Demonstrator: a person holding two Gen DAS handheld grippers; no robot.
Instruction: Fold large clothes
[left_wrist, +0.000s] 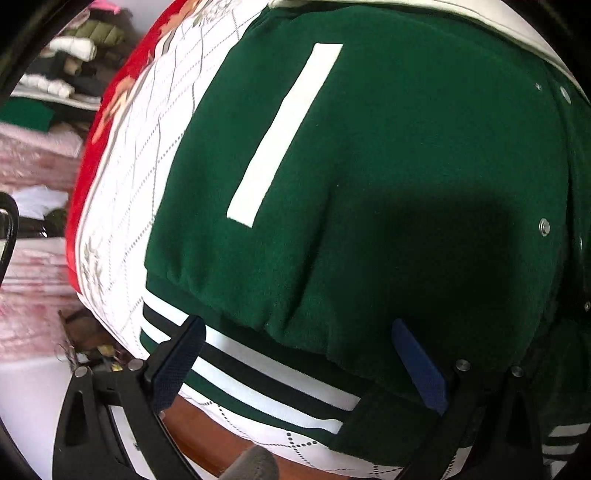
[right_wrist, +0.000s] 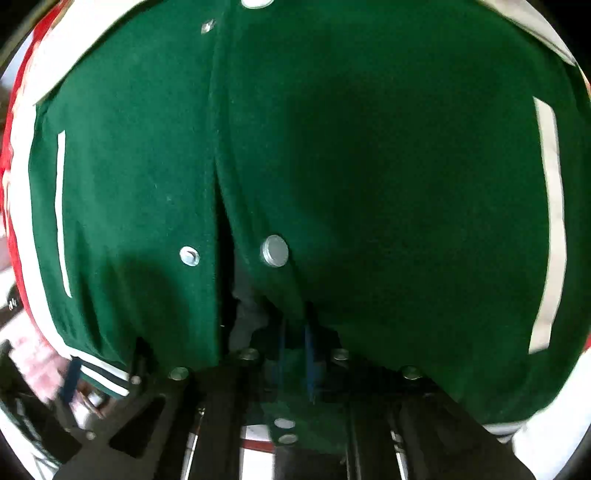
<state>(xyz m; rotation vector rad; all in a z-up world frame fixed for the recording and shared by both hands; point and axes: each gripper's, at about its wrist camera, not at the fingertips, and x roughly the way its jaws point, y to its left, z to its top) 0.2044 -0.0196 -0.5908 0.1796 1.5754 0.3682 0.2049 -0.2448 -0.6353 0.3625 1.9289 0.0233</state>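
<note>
Green varsity jacket (left_wrist: 369, 166), front up, spread flat on a white patterned cloth (left_wrist: 129, 184). Left gripper (left_wrist: 299, 354) spread wide over the jacket's striped hem (left_wrist: 258, 376), nothing pinched. Right gripper (right_wrist: 295, 354) clenched on jacket fabric beside the snap button (right_wrist: 275, 251).

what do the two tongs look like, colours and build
Left tongs: two black plastic fingers faced with dark blue pads, joined to black link arms by round silver rivets. Right tongs: the same black frame with triangular cut-outs and silver rivets; only thin blue pad edges show. No cables, markings or sleeves are visible.
</note>
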